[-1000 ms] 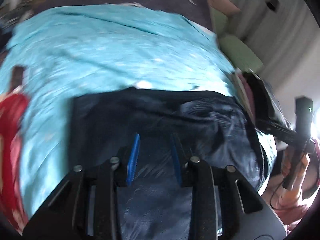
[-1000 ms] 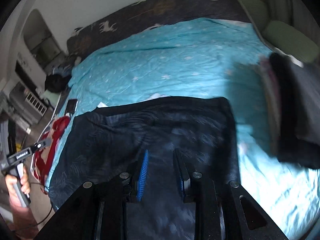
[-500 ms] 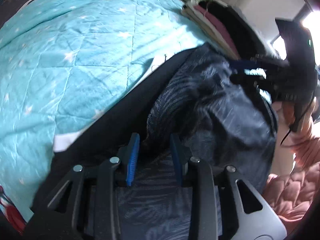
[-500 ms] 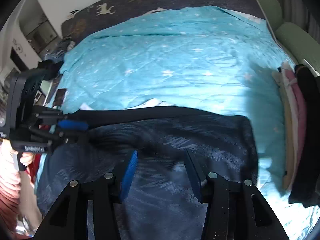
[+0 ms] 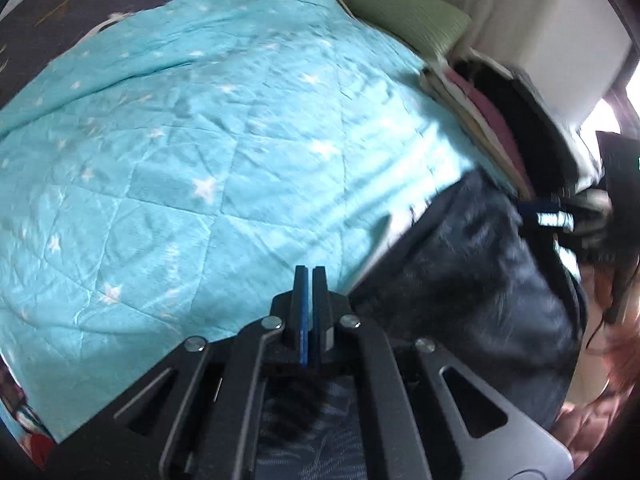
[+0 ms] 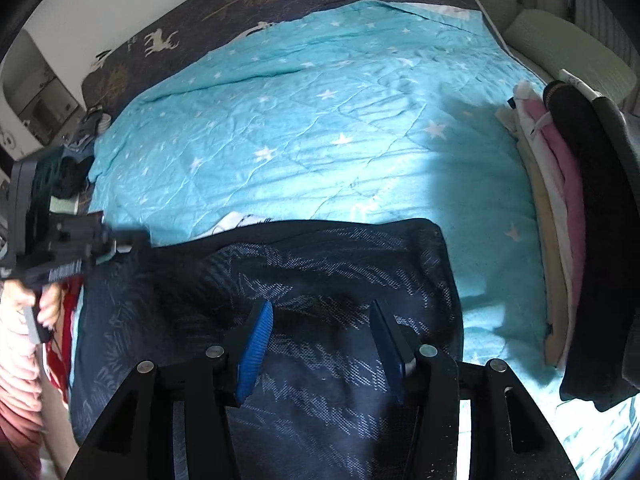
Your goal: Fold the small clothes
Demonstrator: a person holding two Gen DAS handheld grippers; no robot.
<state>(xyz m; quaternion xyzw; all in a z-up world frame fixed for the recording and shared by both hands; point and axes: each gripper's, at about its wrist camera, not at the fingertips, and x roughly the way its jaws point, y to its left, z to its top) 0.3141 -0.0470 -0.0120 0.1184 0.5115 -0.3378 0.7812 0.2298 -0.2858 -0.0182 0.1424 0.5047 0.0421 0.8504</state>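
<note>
Dark patterned garment [image 6: 344, 280] lying on the turquoise star quilt [image 6: 320, 140], with 2 grippers over it.
Left gripper [image 5: 309, 276] is sitting at the garment's edge, its fingers pressed fully together; whether cloth is pinched between them I cannot tell. Right gripper [image 6: 320, 320] is hovering above the garment's middle with fingers parted about halfway, gripping nothing. Folded clothes stack [image 6: 560, 216] is resting just beside the garment.

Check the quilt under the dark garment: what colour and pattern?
Turquoise quilt with small white stars, stitched in diamonds; clearest in the right wrist view.
</note>
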